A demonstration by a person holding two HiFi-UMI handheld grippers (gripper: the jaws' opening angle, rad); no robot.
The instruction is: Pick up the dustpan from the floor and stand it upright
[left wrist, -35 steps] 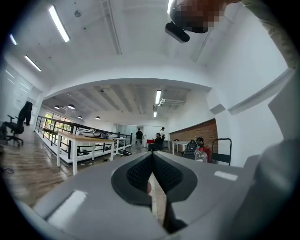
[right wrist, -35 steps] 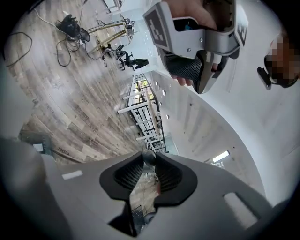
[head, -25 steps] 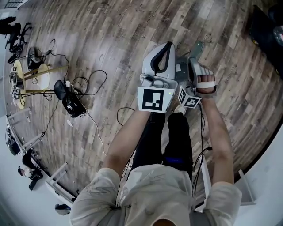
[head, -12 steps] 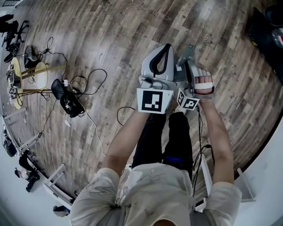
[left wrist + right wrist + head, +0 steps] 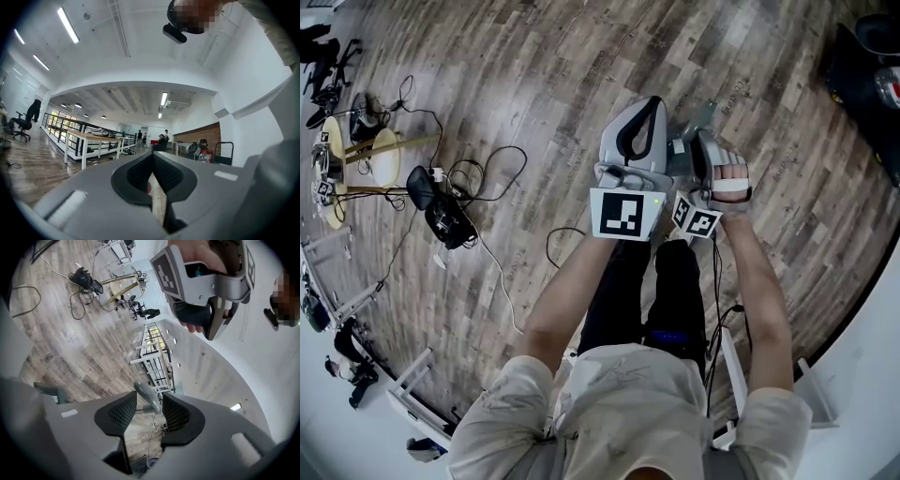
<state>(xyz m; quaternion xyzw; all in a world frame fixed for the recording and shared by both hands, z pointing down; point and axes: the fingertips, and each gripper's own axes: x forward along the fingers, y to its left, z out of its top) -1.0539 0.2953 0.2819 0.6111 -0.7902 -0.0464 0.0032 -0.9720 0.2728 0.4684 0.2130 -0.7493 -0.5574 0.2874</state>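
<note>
The dustpan shows only as a slim grey handle (image 5: 146, 398). In the right gripper view it sits low in the middle of the frame, slanting through the gap between the jaws. In the head view a grey piece, probably the same handle, pokes out just beyond that gripper, upper right of centre. The pan itself is out of sight, so I cannot tell whether it stands squarely on the wooden floor (image 5: 534, 84). The right gripper (image 5: 149, 403) has just been opening its jaws. They now stand wide, with the handle between them but neither pad pressing on it. The left gripper (image 5: 152, 159) is just beside it, toward the left of the head view. Its jaws are closed together on nothing, with only a thin slit of floor showing lower down. This looks like the letting-go at the end of standing the dustpan up. To do it well, the right gripper should draw straight back along its own line. That keeps both pads clear of the handle so that no sideways brush tips it. The left gripper can wait close by to steady the handle if it leans. A tangle of cables (image 5: 478, 178) lies well off at the left of the head view, out of the way.
</note>
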